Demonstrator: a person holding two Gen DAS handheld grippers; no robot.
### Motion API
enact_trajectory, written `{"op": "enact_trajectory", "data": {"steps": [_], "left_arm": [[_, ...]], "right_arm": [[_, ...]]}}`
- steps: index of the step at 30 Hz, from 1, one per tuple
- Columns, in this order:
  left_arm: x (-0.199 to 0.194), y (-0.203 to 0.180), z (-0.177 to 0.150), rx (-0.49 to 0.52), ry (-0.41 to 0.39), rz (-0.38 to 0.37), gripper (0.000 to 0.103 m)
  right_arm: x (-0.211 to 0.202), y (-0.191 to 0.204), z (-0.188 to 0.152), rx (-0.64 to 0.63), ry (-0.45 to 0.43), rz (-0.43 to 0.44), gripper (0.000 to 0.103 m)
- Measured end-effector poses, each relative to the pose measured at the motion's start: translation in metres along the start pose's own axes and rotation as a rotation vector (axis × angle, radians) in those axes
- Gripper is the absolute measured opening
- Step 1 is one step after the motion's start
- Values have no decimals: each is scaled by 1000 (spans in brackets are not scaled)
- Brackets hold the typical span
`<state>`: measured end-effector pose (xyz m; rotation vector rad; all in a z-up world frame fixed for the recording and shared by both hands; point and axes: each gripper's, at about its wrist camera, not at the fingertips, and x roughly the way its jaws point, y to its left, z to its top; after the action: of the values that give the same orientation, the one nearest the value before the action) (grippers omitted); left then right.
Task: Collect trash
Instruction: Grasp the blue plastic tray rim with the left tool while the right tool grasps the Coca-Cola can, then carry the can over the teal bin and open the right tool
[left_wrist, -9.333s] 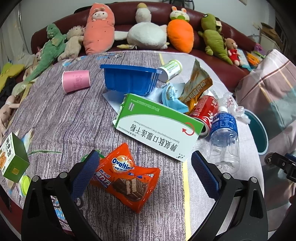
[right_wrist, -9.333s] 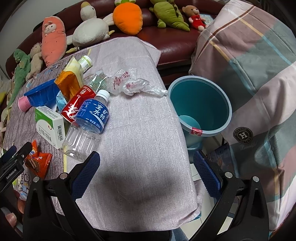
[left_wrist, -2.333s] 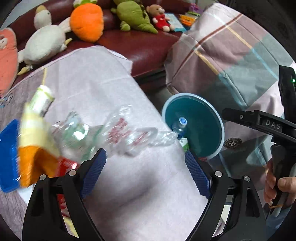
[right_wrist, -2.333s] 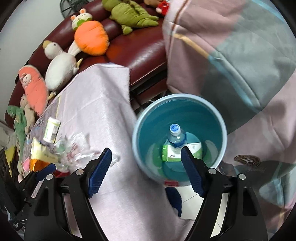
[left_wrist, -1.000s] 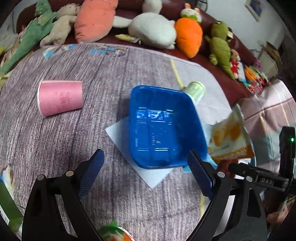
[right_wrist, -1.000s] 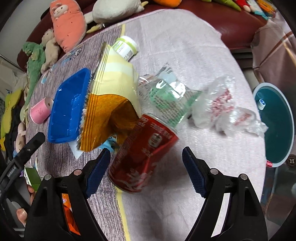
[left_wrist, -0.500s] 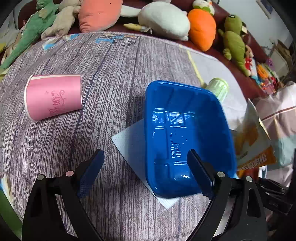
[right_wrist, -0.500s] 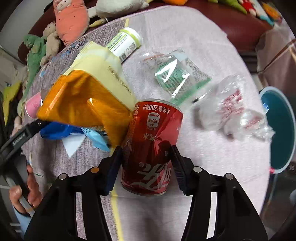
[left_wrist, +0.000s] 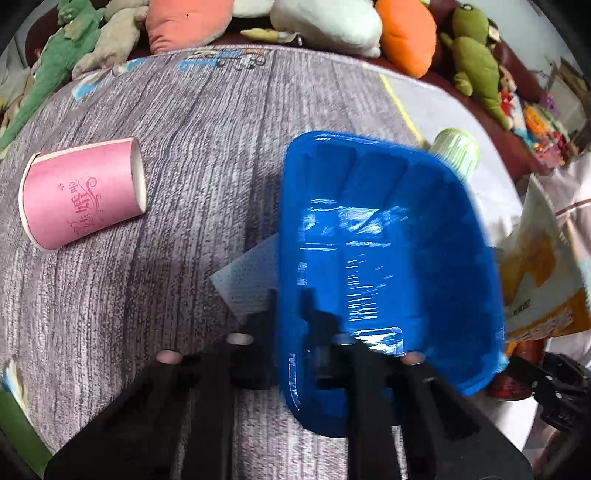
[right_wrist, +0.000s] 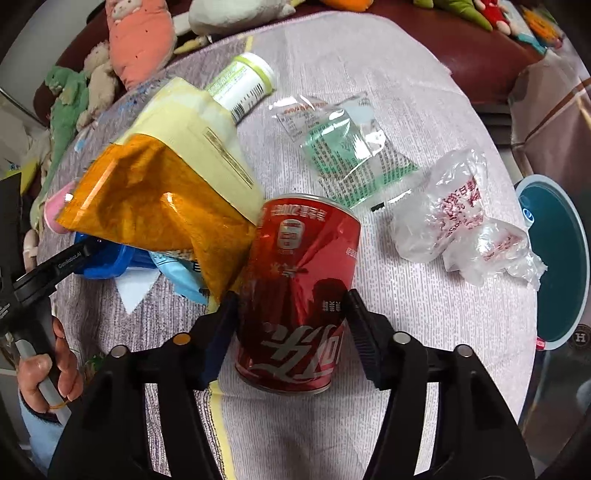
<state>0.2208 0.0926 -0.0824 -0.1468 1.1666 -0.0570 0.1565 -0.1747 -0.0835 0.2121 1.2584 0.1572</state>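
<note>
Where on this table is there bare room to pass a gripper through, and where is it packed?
Bare: the wood-grain stretch between the pink cup and the blue tray, and the light cloth below the clear bag. Packed: around the red can, snack bag and green-capped bottle.

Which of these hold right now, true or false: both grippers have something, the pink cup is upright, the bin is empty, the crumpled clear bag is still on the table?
1. The left gripper is clamped on the rim of the blue tray. True.
2. The right gripper has the red can between its pads. True.
3. The pink cup stands upright. False: it lies on its side.
4. The teal bin is empty. False: a bottle cap shows inside.
5. The crumpled clear bag lies on the table. True.
</note>
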Motion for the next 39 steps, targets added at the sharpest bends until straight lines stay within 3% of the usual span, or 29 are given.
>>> {"op": "enact_trajectory", "data": {"steps": [14, 24, 33, 39], "left_arm": [[-80, -17, -17, -23, -151, -32, 8], [-143, -89, -27, 94, -250, -61, 8], [-135, -133, -38, 149, -204, -76, 8], [-122, -179, -48, 236, -163, -87, 8]], "right_arm": [[-45, -33, -14, 55, -76, 94, 49], [-100, -84, -26, 131, -199, 139, 49], [-122, -134, -46, 199, -246, 147, 49], [-137, -174, -55, 270, -299, 155, 49]]}}
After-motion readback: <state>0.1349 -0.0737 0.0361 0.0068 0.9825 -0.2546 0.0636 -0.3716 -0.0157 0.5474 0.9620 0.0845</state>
